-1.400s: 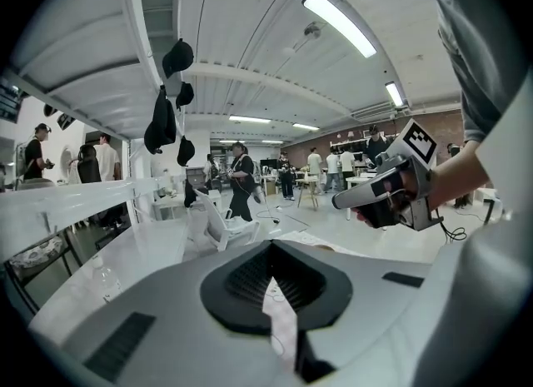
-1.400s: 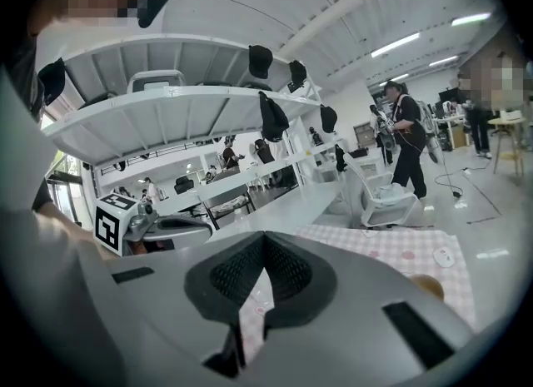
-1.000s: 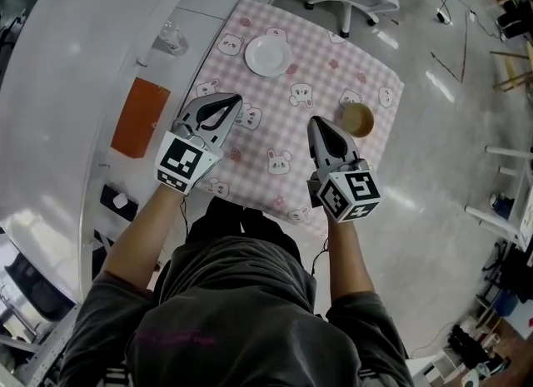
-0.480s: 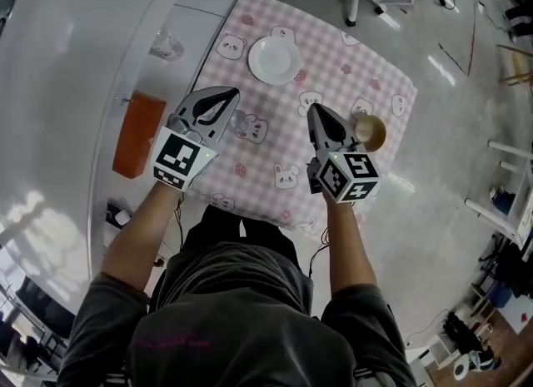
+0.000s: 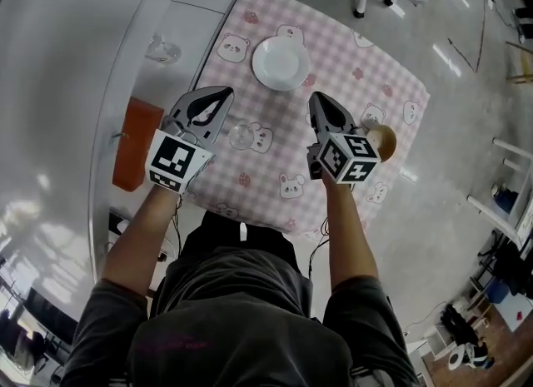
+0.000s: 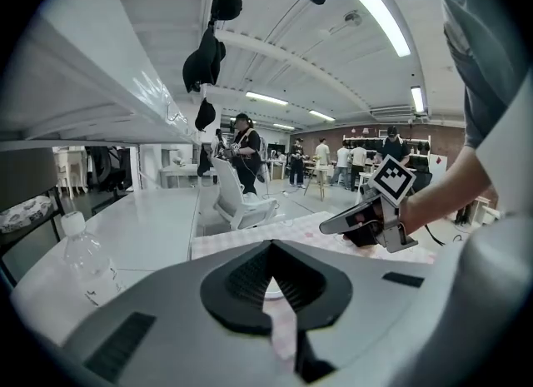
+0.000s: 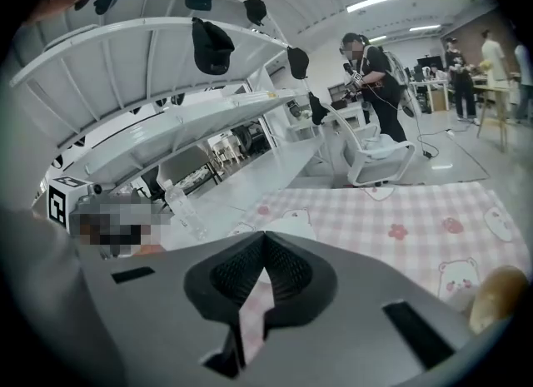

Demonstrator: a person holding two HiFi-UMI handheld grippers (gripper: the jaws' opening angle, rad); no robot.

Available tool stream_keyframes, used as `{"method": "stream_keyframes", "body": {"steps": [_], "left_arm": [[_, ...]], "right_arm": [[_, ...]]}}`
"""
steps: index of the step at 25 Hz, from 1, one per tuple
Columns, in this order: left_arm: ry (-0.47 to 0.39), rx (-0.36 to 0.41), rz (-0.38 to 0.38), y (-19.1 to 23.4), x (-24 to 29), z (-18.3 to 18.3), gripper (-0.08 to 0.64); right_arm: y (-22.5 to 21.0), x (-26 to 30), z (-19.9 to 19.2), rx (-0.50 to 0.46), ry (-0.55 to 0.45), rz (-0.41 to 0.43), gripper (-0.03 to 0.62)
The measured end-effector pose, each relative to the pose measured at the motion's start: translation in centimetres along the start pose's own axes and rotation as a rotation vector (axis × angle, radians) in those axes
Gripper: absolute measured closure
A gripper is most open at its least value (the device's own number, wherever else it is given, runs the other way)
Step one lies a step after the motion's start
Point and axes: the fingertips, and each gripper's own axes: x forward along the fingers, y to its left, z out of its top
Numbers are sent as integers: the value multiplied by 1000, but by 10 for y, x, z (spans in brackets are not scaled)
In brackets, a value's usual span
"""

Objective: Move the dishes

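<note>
left gripper (image 5: pixel 225 92) closed, empty, lower than a second ago, just left of clear glass (image 5: pixel 241 136) | right gripper (image 5: pixel 315 96) closed, empty, also lower, cube now overlapping brown cup (image 5: pixel 384 137) | white plate (image 5: pixel 281 63) ahead between them on pink checked cloth (image 5: pixel 329 52)

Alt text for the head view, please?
The left gripper and right gripper hover, jaws shut and empty, over a pink checked tablecloth. A white plate lies ahead between them, a glass by the left one, a brown bowl by the right.
</note>
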Motion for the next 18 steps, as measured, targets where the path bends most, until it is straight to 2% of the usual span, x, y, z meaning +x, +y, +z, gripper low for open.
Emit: {"method": "stream_keyframes", "body": {"steps": [8, 12, 18], "left_arm": [[5, -59, 24, 10, 8, -16, 559], [20, -74, 3, 4, 9, -20, 559], [26, -89, 15, 11, 9, -25, 558]], "right_arm": [[-27, 42, -21, 61, 46, -55, 588], [-36, 57, -26, 64, 71, -71, 588], [-49, 77, -37, 74, 110, -91, 588]]}}
